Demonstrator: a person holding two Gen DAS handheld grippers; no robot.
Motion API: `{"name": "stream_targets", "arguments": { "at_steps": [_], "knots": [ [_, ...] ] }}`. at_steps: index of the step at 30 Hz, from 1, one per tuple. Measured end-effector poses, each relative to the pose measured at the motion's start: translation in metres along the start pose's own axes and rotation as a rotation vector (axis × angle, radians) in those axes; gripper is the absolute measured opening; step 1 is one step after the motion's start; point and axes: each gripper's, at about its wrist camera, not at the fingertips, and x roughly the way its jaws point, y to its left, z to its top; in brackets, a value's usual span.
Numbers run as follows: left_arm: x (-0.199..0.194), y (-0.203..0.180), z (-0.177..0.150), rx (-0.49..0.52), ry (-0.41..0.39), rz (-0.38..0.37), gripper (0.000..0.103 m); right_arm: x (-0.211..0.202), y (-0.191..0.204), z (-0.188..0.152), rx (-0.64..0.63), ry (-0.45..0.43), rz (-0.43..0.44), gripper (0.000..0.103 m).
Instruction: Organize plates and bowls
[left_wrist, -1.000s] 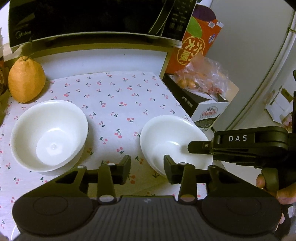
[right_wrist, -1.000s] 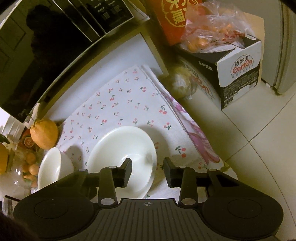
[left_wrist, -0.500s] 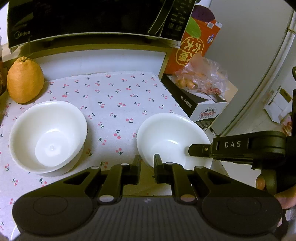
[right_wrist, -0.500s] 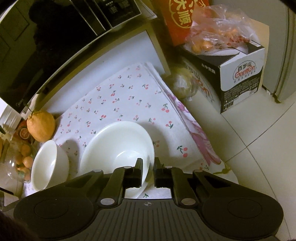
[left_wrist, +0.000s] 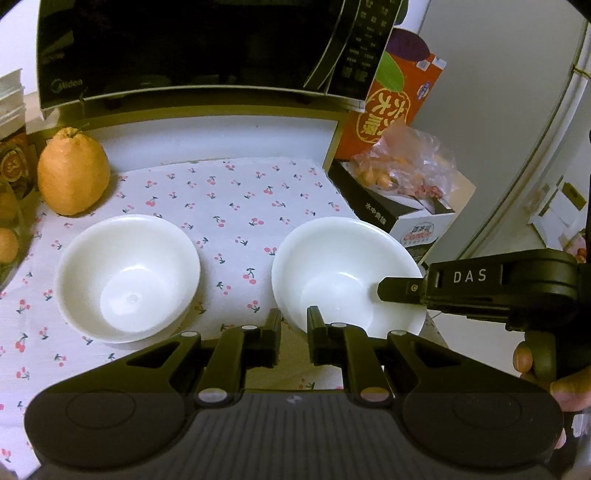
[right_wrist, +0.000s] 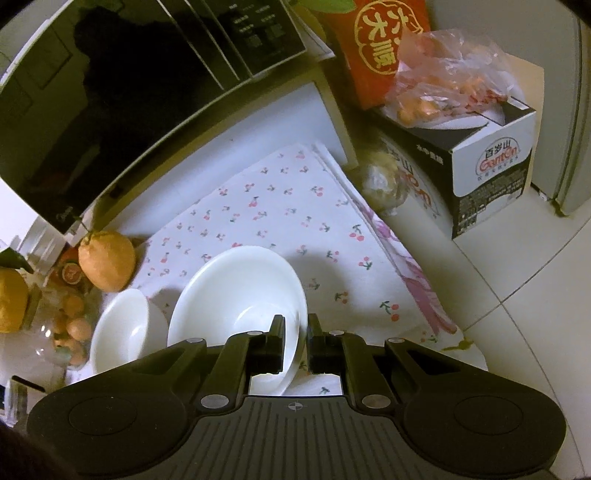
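You are at the pick-up step: both your left gripper (left_wrist: 294, 325) and right gripper (right_wrist: 296, 334) have their jaws clamped on the rim of the wide bowl (left_wrist: 343, 273) near the table's right edge, so next lift it level and nest it with the deeper bowl (left_wrist: 127, 277) to its left.

A black microwave (left_wrist: 192, 48) stands along the desk's (left_wrist: 221, 136) back edge; pale floor tiles (right_wrist: 517, 314) lie beyond its right edge, under dim yellowish light.
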Motion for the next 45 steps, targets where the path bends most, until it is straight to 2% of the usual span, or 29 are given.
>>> {"name": "stream_targets", "arguments": {
  "at_steps": [19, 34, 39, 45],
  "knots": [
    [-0.04, 0.031, 0.0, -0.036, -0.042, 0.062, 0.013, -0.017, 0.052, -0.006, -0.032, -0.05, 0.065, 0.011],
    [-0.052, 0.09, 0.005, -0.159, -0.073, 0.127, 0.013, 0.005, 0.111, -0.012, -0.039, -0.058, 0.156, 0.012],
    [-0.047, 0.098, 0.003, -0.15, -0.082, 0.184, 0.013, 0.02, 0.125, -0.017, -0.017, -0.047, 0.158, 0.013],
    [-0.041, 0.109, 0.002, -0.162, -0.076, 0.202, 0.013, 0.035, 0.139, -0.021, -0.061, -0.06, 0.128, 0.013]
  ]
}}
